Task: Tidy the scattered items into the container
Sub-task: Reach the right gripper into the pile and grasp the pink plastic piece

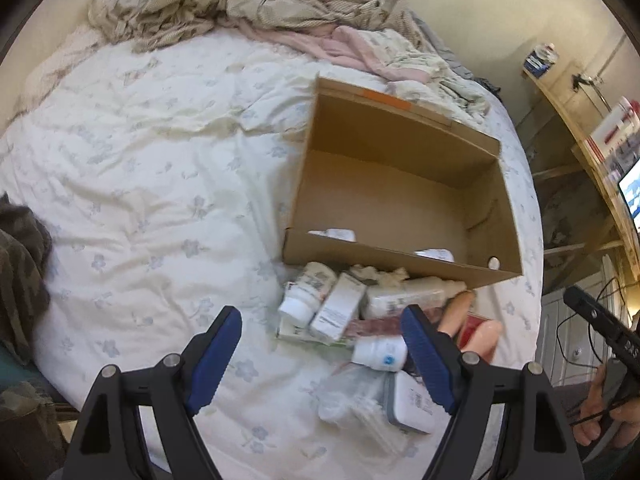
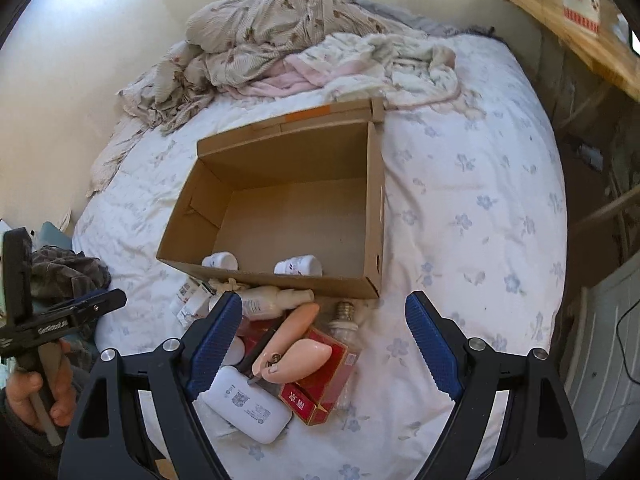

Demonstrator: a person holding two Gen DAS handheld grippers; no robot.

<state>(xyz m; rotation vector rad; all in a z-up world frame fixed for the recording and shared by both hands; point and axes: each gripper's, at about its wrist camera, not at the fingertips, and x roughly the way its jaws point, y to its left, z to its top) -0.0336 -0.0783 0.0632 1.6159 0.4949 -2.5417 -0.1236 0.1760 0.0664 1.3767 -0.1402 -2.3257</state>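
Note:
An open cardboard box [image 1: 400, 136] [image 2: 288, 156] lies on the bed with two white jars [image 2: 298, 266] against its near wall. Scattered in front of it are a white bottle [image 1: 304, 300], a small white carton [image 1: 338, 312], a white jar with a blue dot [image 1: 380, 354], a clear bag [image 1: 352, 404], a white pocket device [image 2: 248, 404], pink rounded items [image 2: 304, 354], a red packet [image 2: 320, 388] and a light bulb [image 2: 344, 320]. My left gripper [image 1: 320, 316] hangs open above the bottles and carton. My right gripper [image 2: 323, 300] stands open above the pink items and red packet, holding nothing.
The bed has a white flowered sheet [image 1: 140, 200], with crumpled bedding [image 2: 280, 40] heaped behind the box. A dark camouflage cloth [image 1: 20, 264] lies at the bed's left edge. Wooden shelves [image 1: 592, 152] and cables stand past the right edge. A hand [image 2: 36, 392] grips the left tool.

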